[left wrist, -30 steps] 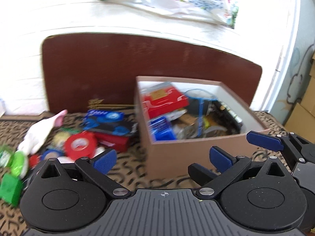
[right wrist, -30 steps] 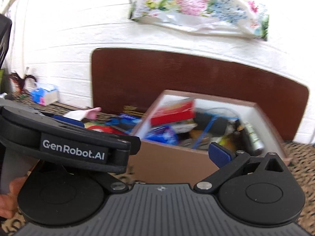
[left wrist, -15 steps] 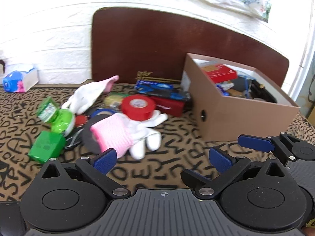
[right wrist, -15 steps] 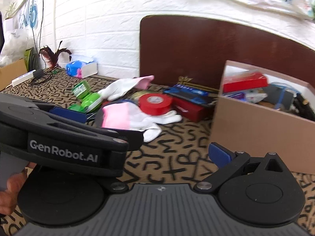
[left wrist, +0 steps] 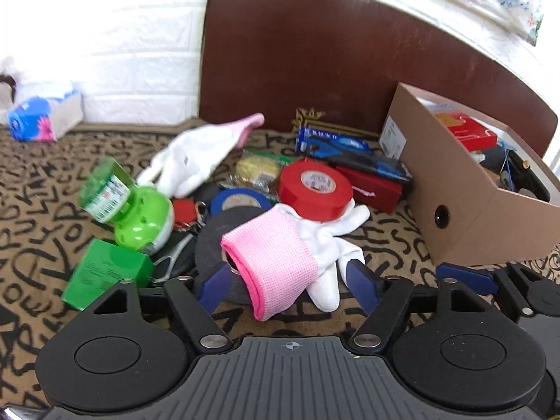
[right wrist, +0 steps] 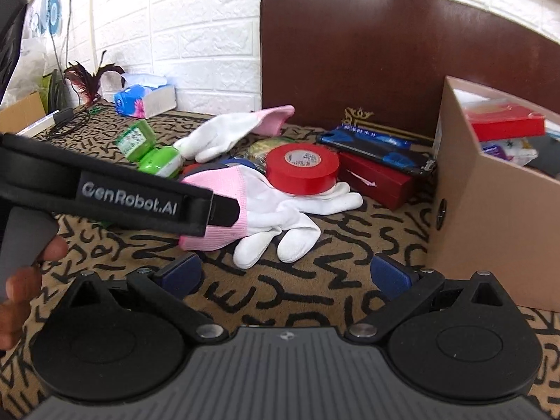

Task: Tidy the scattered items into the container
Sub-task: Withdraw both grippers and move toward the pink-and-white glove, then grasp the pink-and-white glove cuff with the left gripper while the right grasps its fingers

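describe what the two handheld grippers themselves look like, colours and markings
Both are matte black plastic with a ribbed grey top plate, two round black discs, silver pivot screws and blue-padded fingertips. The left gripper shows a small crosshair mark; in the right wrist view its body reads GenRobot.AI in white, held by a bare hand. The right gripper looks identical.

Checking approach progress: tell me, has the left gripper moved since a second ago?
Yes. The left gripper swung left from the cardboard box and now straddles the pink-cuffed glove.

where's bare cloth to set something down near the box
Bare patterned cloth lies between the near glove, the cardboard box and the right gripper. Left of it the pile is crowded: red tape roll, green bottle, red case.
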Action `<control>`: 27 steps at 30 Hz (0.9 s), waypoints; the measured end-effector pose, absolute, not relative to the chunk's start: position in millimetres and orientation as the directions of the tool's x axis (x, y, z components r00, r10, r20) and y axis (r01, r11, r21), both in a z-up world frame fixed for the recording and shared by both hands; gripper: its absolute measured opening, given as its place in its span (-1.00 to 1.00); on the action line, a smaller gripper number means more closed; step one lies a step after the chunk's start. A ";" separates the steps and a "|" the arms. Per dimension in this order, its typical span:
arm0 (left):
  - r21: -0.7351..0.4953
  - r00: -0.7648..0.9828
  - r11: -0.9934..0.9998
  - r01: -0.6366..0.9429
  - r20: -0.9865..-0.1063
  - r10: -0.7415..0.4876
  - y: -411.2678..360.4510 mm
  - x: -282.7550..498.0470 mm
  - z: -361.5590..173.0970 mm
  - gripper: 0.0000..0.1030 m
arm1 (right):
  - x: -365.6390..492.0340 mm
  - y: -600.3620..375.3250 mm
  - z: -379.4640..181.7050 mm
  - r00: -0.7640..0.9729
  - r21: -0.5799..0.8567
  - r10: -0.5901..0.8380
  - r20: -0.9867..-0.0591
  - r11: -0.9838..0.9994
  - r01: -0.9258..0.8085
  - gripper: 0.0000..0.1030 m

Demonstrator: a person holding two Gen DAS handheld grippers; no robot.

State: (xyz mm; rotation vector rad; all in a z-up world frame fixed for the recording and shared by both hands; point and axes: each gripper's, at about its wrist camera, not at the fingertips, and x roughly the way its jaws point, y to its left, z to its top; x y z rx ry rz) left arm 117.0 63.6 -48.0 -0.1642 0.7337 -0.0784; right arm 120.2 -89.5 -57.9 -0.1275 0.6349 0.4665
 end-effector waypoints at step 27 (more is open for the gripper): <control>-0.173 0.716 0.984 0.038 -0.683 -0.147 65.8 125.9 -46.0 -0.95 | 141.0 -86.8 -56.9 0.651 0.097 0.488 -0.581 0.836 -0.540 -0.81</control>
